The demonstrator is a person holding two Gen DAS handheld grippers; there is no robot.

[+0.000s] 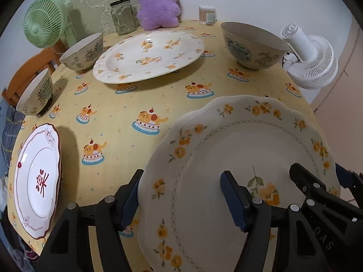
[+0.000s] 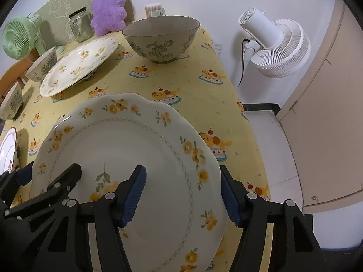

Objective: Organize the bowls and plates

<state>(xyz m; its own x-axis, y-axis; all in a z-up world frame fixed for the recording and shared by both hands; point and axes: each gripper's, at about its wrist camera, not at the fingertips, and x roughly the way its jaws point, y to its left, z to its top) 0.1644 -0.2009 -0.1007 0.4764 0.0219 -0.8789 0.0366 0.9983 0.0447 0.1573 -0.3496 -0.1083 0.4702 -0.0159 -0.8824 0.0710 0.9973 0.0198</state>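
Counting what lies before me: three plates, three bowls, two fans, one glass jar (image 1: pixel 123 18), one purple plush cushion (image 1: pixel 158 2) and one small tub of sticks (image 1: pixel 207 14), all on or beside a worktop (image 1: pixel 113 117) covered in a yellow cloth printed with little cakes.

The plates are the scalloped plate (image 1: pixel 226 140) nearest me, a large flowered plate (image 1: pixel 149 56) towards the far side, and a white plate with a dark red rim (image 1: pixel 37 176) at the left edge. One bowl (image 1: pixel 254 45) stands far right, and a second bowl (image 1: pixel 84 52) and a third bowl (image 1: pixel 36 95) stand along the left. A green fan (image 1: pixel 43 27) is at the far left and a white fan (image 1: pixel 313 61) is off the right side.

The scalloped plate is cream with a wavy edge, orange flowers round the rim, a thin chain-pattern ring and a leafy orange sprig in its well. It sits at the near right of the worktop.

My left claw (image 1: pixel 181 173) stands about half open astride the plate's left rim, with one blue pad at the outer edge and the other over the well. My right claw (image 2: pixel 182 168) straddles the opposite rim the same way. I see no firm clamp from either.
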